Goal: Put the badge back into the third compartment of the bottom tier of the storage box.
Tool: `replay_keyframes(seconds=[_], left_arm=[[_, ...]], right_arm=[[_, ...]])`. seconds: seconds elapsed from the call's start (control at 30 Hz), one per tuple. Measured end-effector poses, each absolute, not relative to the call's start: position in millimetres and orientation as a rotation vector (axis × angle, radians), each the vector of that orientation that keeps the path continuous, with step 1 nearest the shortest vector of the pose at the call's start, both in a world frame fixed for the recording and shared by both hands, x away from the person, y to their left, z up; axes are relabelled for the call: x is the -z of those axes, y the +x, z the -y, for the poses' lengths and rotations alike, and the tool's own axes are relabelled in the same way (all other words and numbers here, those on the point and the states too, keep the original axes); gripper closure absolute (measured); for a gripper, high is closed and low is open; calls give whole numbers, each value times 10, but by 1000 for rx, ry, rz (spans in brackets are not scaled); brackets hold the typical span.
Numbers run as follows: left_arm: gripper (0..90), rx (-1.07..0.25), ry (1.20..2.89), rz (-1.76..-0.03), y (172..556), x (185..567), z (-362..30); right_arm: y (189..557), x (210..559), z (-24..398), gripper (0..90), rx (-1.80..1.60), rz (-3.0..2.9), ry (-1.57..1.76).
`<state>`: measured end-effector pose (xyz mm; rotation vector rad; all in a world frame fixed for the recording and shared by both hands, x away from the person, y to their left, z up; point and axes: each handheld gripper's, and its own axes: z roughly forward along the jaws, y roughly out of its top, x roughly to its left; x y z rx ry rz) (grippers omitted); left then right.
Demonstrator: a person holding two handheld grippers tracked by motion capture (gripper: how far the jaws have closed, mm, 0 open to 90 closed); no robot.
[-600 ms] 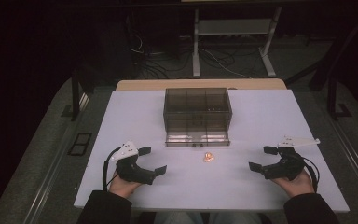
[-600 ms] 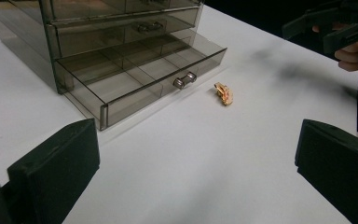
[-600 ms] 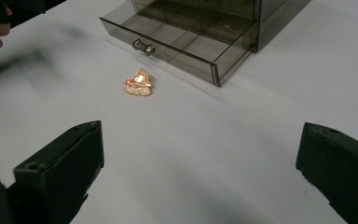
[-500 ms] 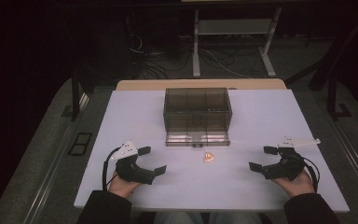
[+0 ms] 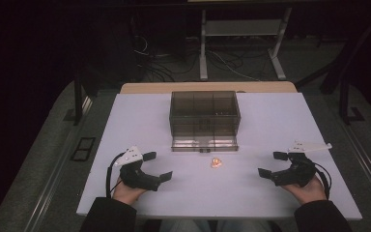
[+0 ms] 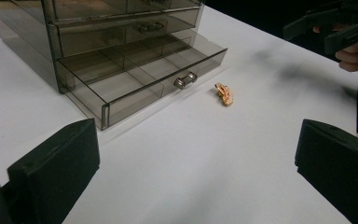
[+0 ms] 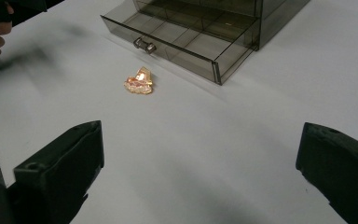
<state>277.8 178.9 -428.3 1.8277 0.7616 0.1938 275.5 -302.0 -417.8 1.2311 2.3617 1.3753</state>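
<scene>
Small gold-orange crumpled trinket lies on the tabletop at centre of high view, just below the pulled-out bottom drawer of the smoked clear-plastic drawer cabinet; near the metal drawer knob, not touching it. In left gripper view trinket sits right of centre; in right gripper view upper left of centre.

Change vs. pics fractions of a sec. ago: none that I can make out. Trinket, drawer, both hands at same spots. Judgement: pause before the pick; drawer already open, so prob. next is grab trinket & drop into a drawer compartment. Not begun yet.

Left gripper, lower left of high view: jaws spread wide, nothing betw. them. Right gripper, lower right: jaws also spread wide, empty. Both well apart from trinket, roughly equal dist. either side, pointing inward. Either could take it.

Surface: white rectangular table top, bare apart from cabinet & trinket; matt, faint gripper shadows. Wood-coloured strip along far edge.

Room: dark. Grey carpet floor, cables and white metal frame legs beyond table at top of frame.
</scene>
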Motion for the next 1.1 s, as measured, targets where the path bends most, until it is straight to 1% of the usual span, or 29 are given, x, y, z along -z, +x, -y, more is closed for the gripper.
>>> replay_keyframes(seconds=[0.7,1.1], left_arm=[[0,-189,1825,-768,2772,4290,-1790],[0,-189,1822,-772,2769,4296,-1791]], right_arm=[[2751,4086,3041,3,-1383,-2380,1218],[2826,3971,2950,3,-1363,-2429,1183]])
